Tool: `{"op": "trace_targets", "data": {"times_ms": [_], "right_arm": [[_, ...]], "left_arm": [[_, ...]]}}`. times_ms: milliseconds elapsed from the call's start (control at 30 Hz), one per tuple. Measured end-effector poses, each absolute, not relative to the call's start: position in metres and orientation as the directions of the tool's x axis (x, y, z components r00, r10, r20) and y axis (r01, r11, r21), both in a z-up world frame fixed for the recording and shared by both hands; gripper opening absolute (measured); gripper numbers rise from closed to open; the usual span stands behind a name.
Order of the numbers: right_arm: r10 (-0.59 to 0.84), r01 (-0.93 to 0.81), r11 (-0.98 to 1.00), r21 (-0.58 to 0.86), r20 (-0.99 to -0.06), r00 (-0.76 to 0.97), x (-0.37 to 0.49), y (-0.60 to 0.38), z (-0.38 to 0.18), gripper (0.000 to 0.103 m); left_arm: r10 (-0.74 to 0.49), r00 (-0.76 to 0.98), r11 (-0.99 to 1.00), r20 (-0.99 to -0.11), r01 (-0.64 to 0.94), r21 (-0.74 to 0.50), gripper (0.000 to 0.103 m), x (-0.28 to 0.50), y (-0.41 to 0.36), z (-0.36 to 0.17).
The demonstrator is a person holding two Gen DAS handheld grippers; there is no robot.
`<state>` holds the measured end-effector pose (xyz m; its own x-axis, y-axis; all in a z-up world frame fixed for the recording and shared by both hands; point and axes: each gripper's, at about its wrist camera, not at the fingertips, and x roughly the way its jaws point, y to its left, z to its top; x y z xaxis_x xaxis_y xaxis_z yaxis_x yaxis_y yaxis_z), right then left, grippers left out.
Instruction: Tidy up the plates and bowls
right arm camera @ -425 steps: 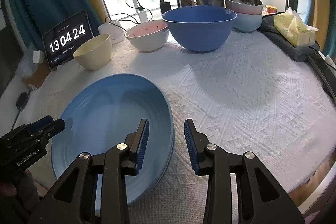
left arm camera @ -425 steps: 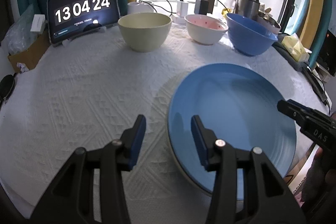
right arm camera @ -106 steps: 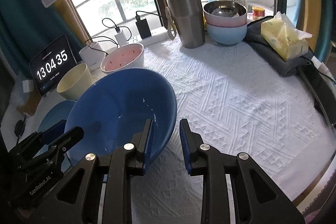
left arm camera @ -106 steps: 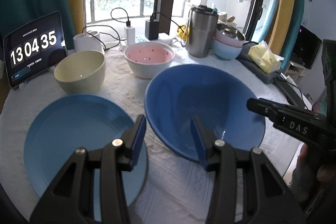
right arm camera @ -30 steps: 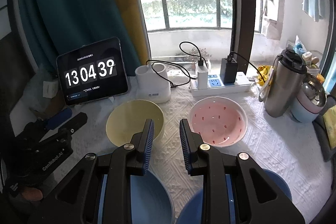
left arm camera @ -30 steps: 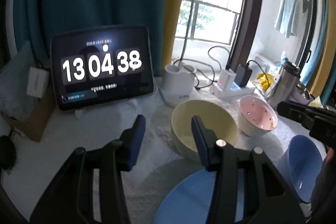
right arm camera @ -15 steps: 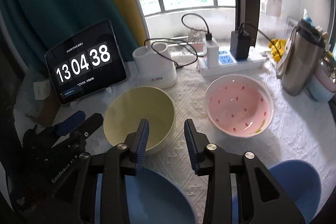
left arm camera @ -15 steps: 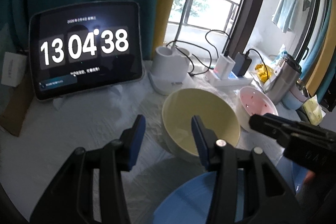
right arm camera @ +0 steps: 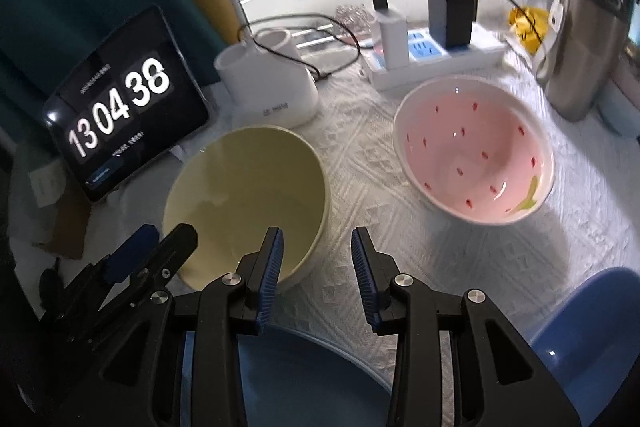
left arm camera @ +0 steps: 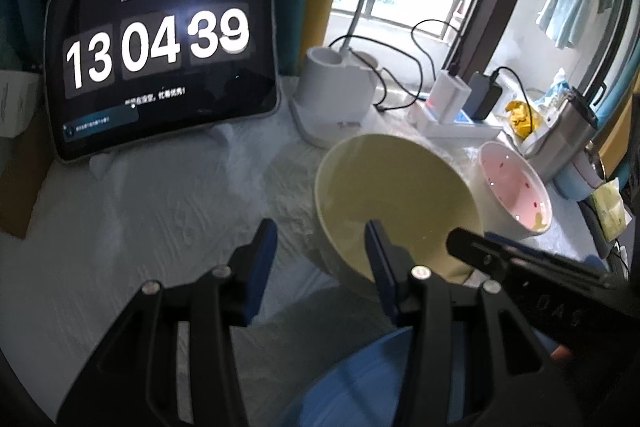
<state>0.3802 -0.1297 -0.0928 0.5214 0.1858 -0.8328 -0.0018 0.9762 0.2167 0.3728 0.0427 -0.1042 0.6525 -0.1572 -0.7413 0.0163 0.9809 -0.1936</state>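
We hold both grippers spread and empty, the left gripper (left arm camera: 318, 259) and right gripper (right arm camera: 316, 267) straddling opposite rims of the yellow bowl (right arm camera: 244, 203) on the white cloth (right arm camera: 352, 163). The pink bowl (right arm camera: 472, 163) beside it sits untouched, so we judge the bowl stacking unfinished.

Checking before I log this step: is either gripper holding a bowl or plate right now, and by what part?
Nothing is held. The left gripper and the right gripper are both open, flanking the yellow bowl.
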Motion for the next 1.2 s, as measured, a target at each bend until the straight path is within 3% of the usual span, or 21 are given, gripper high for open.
{"op": "trace_targets", "data": {"times_ms": [400,533,700,767,833,1200], "right_arm": [[0.236,0.035,0.956,0.290,-0.840,0.489,0.397,-0.128,-0.112,0.037],[0.260,0.027,0.949,0.314,-0.829,0.496,0.397,-0.128,-0.114,0.032],[0.267,0.022,0.946,0.323,-0.817,0.510,0.396,-0.129,-0.115,0.030],[0.271,0.013,0.946,0.325,-0.808,0.523,0.394,-0.129,-0.113,0.027],[0.269,-0.006,0.949,0.315,-0.800,0.536,0.392,-0.127,-0.110,0.023],[0.256,-0.010,0.953,0.302,-0.791,0.555,0.381,-0.128,-0.103,0.023]], "left_arm": [[-0.145,0.639,0.979,-0.755,-0.015,-0.201,0.047,0.382,0.046,-0.112],[-0.138,0.644,0.978,-0.752,-0.034,-0.208,0.047,0.381,0.046,-0.113],[-0.156,0.659,0.979,-0.736,0.003,-0.205,0.043,0.379,0.043,-0.111],[-0.161,0.673,0.981,-0.722,0.028,-0.192,0.035,0.376,0.038,-0.108],[-0.148,0.680,0.984,-0.718,0.030,-0.175,0.035,0.374,0.036,-0.105],[-0.165,0.706,0.982,-0.688,0.052,-0.182,0.035,0.364,0.034,-0.098]]}}
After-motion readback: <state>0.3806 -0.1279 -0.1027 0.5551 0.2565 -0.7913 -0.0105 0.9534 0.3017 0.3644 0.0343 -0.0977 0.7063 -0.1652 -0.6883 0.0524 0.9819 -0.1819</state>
